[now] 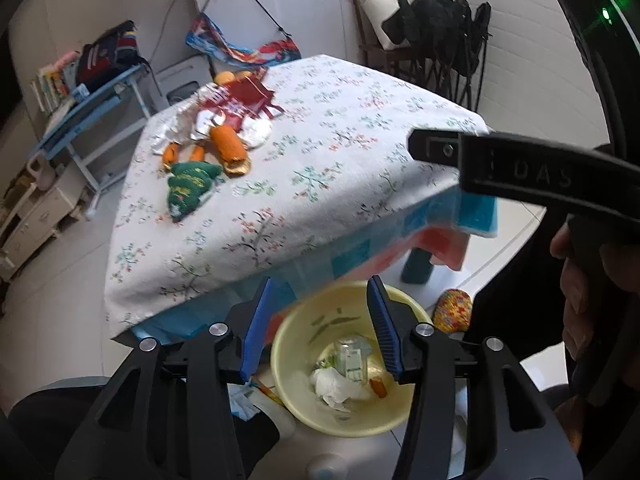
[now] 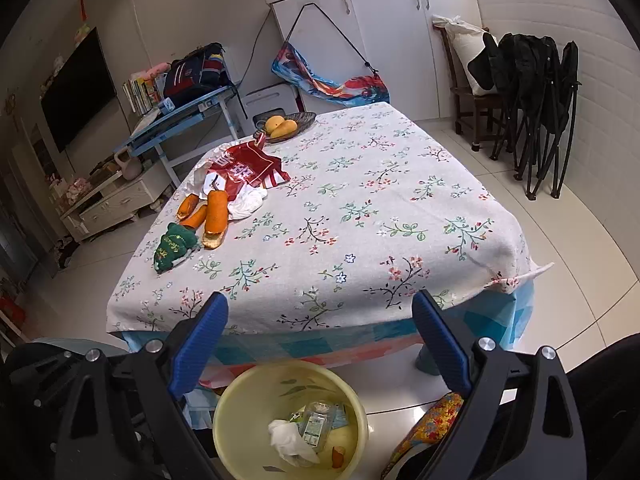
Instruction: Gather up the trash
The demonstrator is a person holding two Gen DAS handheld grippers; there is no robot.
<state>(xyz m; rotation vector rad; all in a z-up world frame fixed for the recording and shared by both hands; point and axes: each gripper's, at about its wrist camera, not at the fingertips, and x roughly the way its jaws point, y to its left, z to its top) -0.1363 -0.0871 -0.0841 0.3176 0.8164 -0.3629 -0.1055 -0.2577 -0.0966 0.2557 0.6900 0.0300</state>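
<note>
A yellow bin [image 1: 277, 354] [image 2: 224, 404] stands on the floor at the table's near edge. In it lie a white tissue [image 2: 286, 438], a clear plastic bottle [image 2: 316, 424] and a bit of orange peel [image 2: 338, 456]. My left gripper [image 1: 320, 320] hangs over the bin, open, nothing between its blue pads. My right gripper [image 2: 320, 320] is open wide above the table edge, empty too. On the floral tablecloth [image 2: 380, 220], far left, sits a pile: red packet [image 2: 248, 168], orange peels [image 2: 216, 212], crumpled tissue [image 2: 248, 202] and a green pouch [image 2: 174, 246].
A basket of mangoes [image 2: 284, 124] stands at the table's far corner. A patterned cushion [image 2: 432, 424] lies on the floor right of the bin. Folded black chairs [image 2: 536, 112] lean by the right wall; a blue desk [image 2: 180, 124] stands left of the table.
</note>
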